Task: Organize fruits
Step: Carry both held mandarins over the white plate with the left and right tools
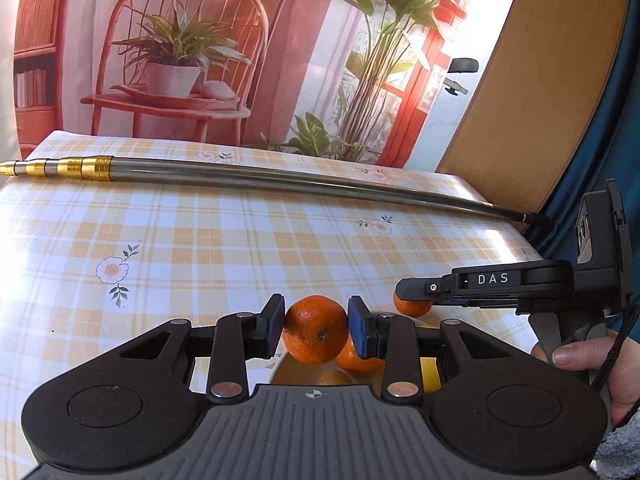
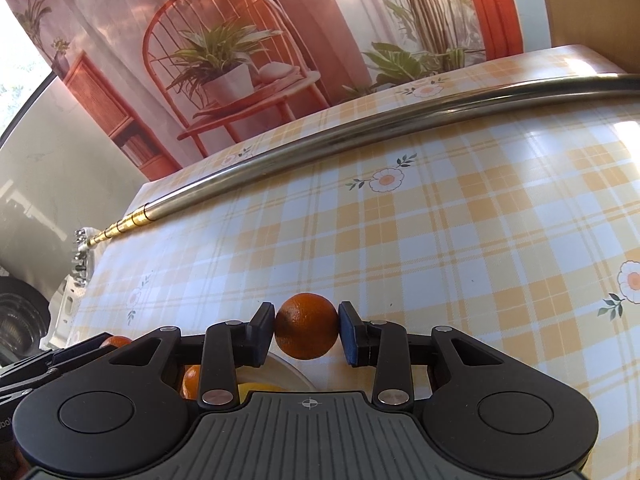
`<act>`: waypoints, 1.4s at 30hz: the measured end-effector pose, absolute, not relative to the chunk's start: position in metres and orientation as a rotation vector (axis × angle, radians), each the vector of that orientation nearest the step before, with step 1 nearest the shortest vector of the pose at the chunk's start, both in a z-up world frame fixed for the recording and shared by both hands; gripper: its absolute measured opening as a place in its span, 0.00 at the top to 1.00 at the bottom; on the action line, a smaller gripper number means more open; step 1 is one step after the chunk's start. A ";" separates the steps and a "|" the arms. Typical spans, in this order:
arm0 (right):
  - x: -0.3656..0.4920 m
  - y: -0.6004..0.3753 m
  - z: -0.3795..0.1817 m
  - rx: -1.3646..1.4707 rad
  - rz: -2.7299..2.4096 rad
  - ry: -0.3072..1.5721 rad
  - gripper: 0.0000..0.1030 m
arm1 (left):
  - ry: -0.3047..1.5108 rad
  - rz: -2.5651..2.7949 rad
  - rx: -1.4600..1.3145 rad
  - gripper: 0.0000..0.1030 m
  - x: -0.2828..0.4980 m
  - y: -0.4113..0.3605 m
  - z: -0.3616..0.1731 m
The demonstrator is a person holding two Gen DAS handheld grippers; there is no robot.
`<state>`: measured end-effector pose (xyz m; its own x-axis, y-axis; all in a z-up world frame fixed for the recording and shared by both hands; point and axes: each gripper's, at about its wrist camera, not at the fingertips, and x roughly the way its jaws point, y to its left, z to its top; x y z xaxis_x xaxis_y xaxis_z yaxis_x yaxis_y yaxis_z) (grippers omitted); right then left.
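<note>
Each hand-held gripper, left [image 1: 316, 330] and right [image 2: 307, 332], grasps one mandarin [image 1: 315, 329] [image 2: 306, 331] above the table's [image 2: 460, 248] near edge; the far checked surface lies open up to a metal rod [image 1: 280, 178].

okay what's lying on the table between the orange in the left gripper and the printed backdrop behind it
A long metal telescopic pole with gold bands lies across the checked tablecloth between the orange in the left gripper and the backdrop; otherwise bare cloth, left wrist view.
</note>
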<state>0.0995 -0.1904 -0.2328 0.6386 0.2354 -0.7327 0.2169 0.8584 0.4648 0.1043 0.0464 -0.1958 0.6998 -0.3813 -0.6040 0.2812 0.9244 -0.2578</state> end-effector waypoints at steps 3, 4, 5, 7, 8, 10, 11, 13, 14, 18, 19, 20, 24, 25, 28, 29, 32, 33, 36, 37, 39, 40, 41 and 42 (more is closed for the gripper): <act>0.093 -0.193 -0.228 0.554 0.014 0.872 0.69 | 0.707 -0.372 -0.135 0.65 0.100 0.042 -0.195; 0.091 -0.193 -0.226 0.552 0.015 0.866 0.69 | 0.709 -0.373 -0.130 0.65 0.098 0.040 -0.194; 0.089 -0.194 -0.224 0.550 0.015 0.859 0.69 | 0.710 -0.375 -0.127 0.65 0.096 0.039 -0.194; 0.084 -0.194 -0.220 0.546 0.018 0.845 0.69 | 0.713 -0.378 -0.119 0.65 0.093 0.037 -0.193; 0.082 -0.194 -0.218 0.545 0.019 0.839 0.69 | 0.715 -0.380 -0.112 0.65 0.091 0.035 -0.192; 0.078 -0.194 -0.214 0.544 0.022 0.827 0.69 | 0.719 -0.383 -0.101 0.65 0.088 0.032 -0.192; 0.076 -0.194 -0.212 0.544 0.024 0.820 0.69 | 0.722 -0.386 -0.097 0.65 0.086 0.031 -0.192; 0.071 -0.194 -0.209 0.541 0.029 0.810 0.69 | 0.731 -0.391 -0.090 0.65 0.083 0.028 -0.193; 0.069 -0.193 -0.208 0.539 0.032 0.806 0.69 | 0.735 -0.394 -0.086 0.65 0.081 0.026 -0.193; 0.062 -0.193 -0.205 0.537 0.040 0.797 0.69 | 0.756 -0.404 -0.065 0.65 0.076 0.019 -0.197; 0.060 -0.193 -0.204 0.538 0.041 0.794 0.69 | 0.760 -0.410 -0.060 0.65 0.076 0.017 -0.198; 0.059 -0.194 -0.204 0.540 0.040 0.790 0.69 | 0.763 -0.418 -0.057 0.65 0.077 0.016 -0.199; 0.052 -0.195 -0.203 0.555 0.039 0.773 0.69 | 0.794 -0.437 -0.025 0.65 0.080 0.006 -0.204; 0.050 -0.196 -0.204 0.557 0.040 0.770 0.69 | 0.802 -0.440 -0.015 0.65 0.081 0.004 -0.206; 0.047 -0.197 -0.205 0.565 0.042 0.769 0.69 | 0.820 -0.441 0.021 0.65 0.083 -0.002 -0.210; 0.046 -0.198 -0.206 0.568 0.043 0.769 0.69 | 0.822 -0.441 0.028 0.65 0.083 -0.004 -0.211; 0.045 -0.199 -0.207 0.571 0.043 0.768 0.69 | 0.829 -0.448 0.038 0.65 0.083 -0.009 -0.214; 0.044 -0.200 -0.207 0.573 0.044 0.768 0.69 | 0.830 -0.452 0.043 0.65 0.083 -0.011 -0.215; 0.042 -0.200 -0.208 0.578 0.047 0.767 0.69 | 0.835 -0.456 0.060 0.65 0.083 -0.015 -0.218; 0.041 -0.200 -0.209 0.578 0.048 0.767 0.69 | 0.836 -0.455 0.066 0.65 0.083 -0.016 -0.219; 0.039 -0.200 -0.210 0.581 0.046 0.769 0.69 | 0.838 -0.454 0.074 0.65 0.083 -0.017 -0.220; 0.039 -0.200 -0.211 0.584 0.045 0.770 0.69 | 0.838 -0.454 0.076 0.65 0.083 -0.018 -0.221; 0.038 -0.200 -0.211 0.585 0.044 0.770 0.69 | 0.834 -0.454 0.080 0.65 0.082 -0.018 -0.221; 0.038 -0.200 -0.212 0.587 0.043 0.771 0.69 | 0.832 -0.455 0.083 0.65 0.083 -0.019 -0.221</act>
